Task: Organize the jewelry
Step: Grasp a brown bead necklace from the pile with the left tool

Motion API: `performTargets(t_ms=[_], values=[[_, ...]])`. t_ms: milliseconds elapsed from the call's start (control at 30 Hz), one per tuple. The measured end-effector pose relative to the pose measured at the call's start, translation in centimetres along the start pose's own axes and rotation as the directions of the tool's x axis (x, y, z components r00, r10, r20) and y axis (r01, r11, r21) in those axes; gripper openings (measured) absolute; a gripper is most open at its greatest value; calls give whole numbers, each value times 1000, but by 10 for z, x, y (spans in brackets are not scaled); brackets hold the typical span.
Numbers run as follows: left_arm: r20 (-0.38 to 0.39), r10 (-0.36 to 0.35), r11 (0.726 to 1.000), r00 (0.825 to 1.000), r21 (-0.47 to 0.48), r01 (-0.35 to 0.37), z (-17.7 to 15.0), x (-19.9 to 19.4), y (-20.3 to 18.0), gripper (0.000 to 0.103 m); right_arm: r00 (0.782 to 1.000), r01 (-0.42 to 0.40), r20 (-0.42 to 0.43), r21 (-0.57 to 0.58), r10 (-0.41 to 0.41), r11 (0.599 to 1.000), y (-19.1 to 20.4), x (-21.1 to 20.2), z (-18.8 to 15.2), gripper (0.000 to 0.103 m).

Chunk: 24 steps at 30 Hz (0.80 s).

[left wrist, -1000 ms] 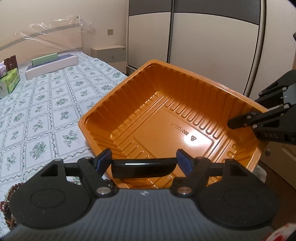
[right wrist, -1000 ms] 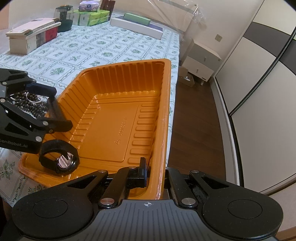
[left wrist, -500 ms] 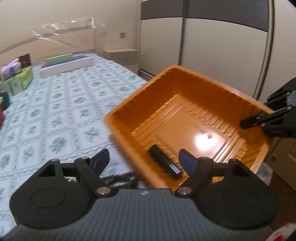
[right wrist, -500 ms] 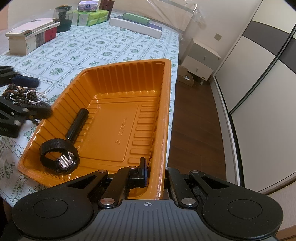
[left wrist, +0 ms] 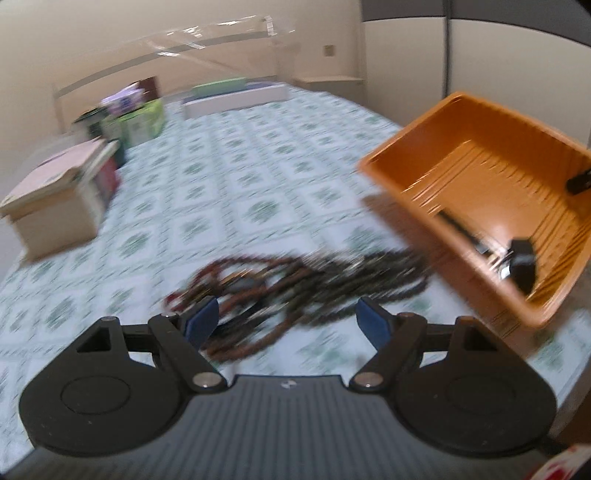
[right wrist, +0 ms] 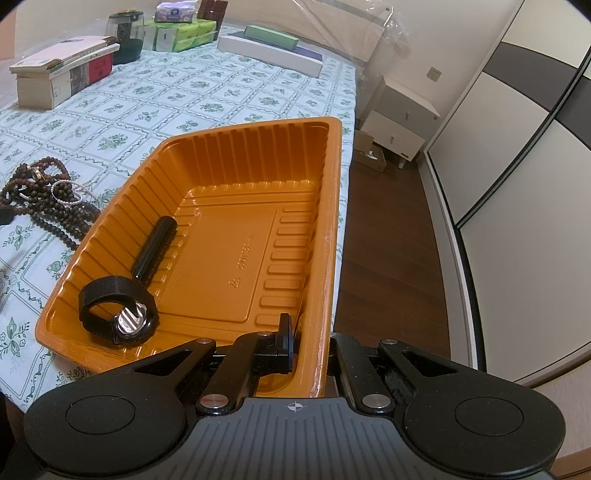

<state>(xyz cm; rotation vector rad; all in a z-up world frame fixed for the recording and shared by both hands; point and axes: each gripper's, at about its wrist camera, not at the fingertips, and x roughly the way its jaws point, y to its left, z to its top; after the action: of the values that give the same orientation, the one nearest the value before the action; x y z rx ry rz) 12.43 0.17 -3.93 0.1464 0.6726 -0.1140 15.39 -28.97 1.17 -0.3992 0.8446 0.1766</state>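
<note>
The black tube (right wrist: pixel 154 250) that my left gripper (left wrist: pixel 291 320) carried a second ago now lies inside the orange tray (right wrist: pixel 334 192), against the ribbed wall on the bead side, its near end almost touching the black strap with the metal clasp (right wrist: pixel 117 314) already resting there. So two pieces are in the tray; I judge that drop done. My left gripper has swung away from the tray and now looks down, with heavy motion blur, on the tangle of bead strings (left wrist: pixel 295 288) that lies on the flowered tablecloth (left wrist: pixel 236 192) just beside the tray's long wall; its blue-padded fingers (left wrist: pixel 371 325) stand wide apart with nothing between them. In the right wrist view the beads (right wrist: pixel 48 199) show as dark brown strands with a ring or two and a thin pale chain mixed in. My right gripper (right wrist: pixel 308 345) is clamped on the tray's near rim, one finger inside the wall and one outside, steadying it where it overhangs the table edge. Beyond the tray: book boxes (right wrist: pixel 62 77), green tissue packs (right wrist: pixel 184 35), a long white box (right wrist: pixel 269 51). Next pick is likely the bead tangle; strands may snag each other and drag.
</note>
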Motion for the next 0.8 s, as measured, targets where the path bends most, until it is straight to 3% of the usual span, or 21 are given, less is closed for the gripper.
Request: performTargets(t_ms=[167, 300, 367, 433, 667, 800], values=[[-25, 69, 997, 997, -29, -69, -20, -2, 26, 79, 1000, 2, -1, -1, -2, 1000, 0, -1, 0, 3], [-34, 94, 995, 995, -39, -95, -25, 2, 40, 71, 1000, 5, -2, -2, -5, 1000, 0, 0, 0, 3], [-38, 92, 995, 995, -34, -93, -22, 8, 43, 62, 1000, 6, -3, -2, -6, 1000, -1, 0, -1, 3], [-47, 82, 996, 996, -26, -83, -19, 13, 45, 39, 1000, 7, -3, -3, -7, 1000, 0, 0, -1, 3], [-70, 32, 999, 997, -25, -34, -9, 33, 52, 25, 1000, 7, -8, -4, -7, 1000, 0, 1, -1, 3], [-91, 28, 1000, 995, -2, -29, -5, 38, 51, 10, 1000, 8, -8, -4, -8, 1000, 1, 2, -1, 3]])
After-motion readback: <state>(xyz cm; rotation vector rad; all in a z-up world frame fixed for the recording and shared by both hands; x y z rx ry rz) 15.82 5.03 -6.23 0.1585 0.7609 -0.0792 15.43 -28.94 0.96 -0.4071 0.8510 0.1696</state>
